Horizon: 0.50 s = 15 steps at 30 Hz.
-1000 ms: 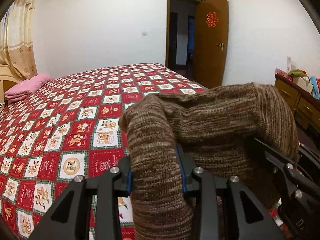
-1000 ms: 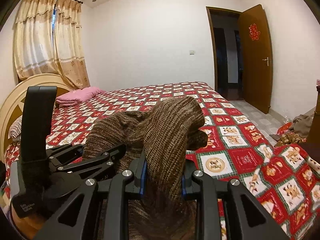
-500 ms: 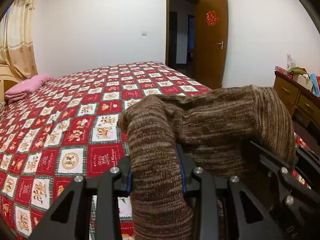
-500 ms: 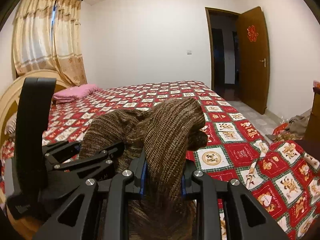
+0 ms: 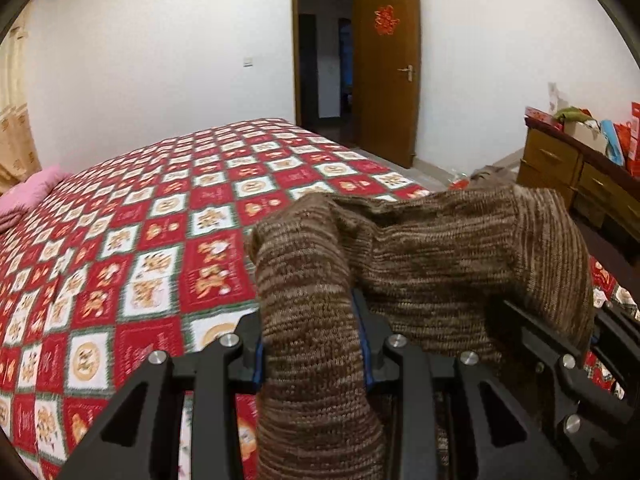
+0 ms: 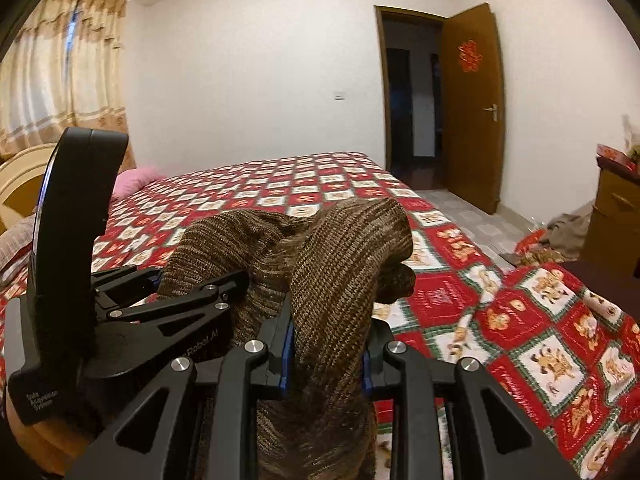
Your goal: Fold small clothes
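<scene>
A brown striped knit garment [image 5: 440,256] hangs between my two grippers, held up above the red patchwork bedspread [image 5: 160,220]. My left gripper [image 5: 312,336] is shut on one bunched end of it. My right gripper [image 6: 326,344] is shut on the other end, where the knit garment [image 6: 344,248] humps up over the jaws. In the right wrist view the left gripper [image 6: 160,280] sits close at the left, its body a tall black block. In the left wrist view the right gripper [image 5: 560,344] shows at the lower right, partly under the cloth. The fingertips are hidden by fabric.
A pink folded blanket [image 5: 28,196] lies at the head of the bed near a curtain [image 6: 60,80]. A wooden door [image 5: 386,68] stands open at the far wall. A wooden dresser [image 5: 580,176] with clutter is at the right; clothes lie on the floor [image 6: 568,228].
Both grippers have swung with the garment, so the view has shifted: the door and dresser moved left-to-centre, the bed dropped lower in frame. Both grips are unchanged.
</scene>
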Tool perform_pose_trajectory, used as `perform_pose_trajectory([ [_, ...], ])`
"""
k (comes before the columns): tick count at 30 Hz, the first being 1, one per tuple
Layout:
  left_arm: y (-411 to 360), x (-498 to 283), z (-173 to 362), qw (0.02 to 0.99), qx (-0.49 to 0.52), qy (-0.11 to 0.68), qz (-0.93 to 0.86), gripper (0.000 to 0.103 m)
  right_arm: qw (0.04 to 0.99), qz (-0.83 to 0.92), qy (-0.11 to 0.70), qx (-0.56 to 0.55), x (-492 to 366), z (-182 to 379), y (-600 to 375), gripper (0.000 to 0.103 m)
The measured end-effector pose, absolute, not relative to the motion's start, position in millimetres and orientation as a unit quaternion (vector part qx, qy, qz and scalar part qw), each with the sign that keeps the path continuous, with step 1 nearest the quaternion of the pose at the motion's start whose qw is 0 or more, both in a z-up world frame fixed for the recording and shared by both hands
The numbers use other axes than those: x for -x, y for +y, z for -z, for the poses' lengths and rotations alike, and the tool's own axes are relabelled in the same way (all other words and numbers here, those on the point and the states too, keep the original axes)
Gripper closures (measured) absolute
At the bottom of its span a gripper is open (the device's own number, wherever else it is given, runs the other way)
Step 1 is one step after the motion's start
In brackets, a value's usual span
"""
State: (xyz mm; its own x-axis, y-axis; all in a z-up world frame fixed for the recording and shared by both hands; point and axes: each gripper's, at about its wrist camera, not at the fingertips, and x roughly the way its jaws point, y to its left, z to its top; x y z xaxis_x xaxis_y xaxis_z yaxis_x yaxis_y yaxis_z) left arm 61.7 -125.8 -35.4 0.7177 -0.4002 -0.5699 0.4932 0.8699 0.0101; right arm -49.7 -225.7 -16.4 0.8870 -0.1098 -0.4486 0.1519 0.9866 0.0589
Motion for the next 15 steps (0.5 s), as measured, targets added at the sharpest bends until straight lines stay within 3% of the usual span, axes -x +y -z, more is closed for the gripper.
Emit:
perform_pose_trajectory([
  [15, -196.0, -96.3, 43.3, 0.910, -0.089, 0.299, 0.272, 0.068, 0.960, 0.134, 0.240, -0.052, 16.9, 14.5, -290.6, 0.077],
])
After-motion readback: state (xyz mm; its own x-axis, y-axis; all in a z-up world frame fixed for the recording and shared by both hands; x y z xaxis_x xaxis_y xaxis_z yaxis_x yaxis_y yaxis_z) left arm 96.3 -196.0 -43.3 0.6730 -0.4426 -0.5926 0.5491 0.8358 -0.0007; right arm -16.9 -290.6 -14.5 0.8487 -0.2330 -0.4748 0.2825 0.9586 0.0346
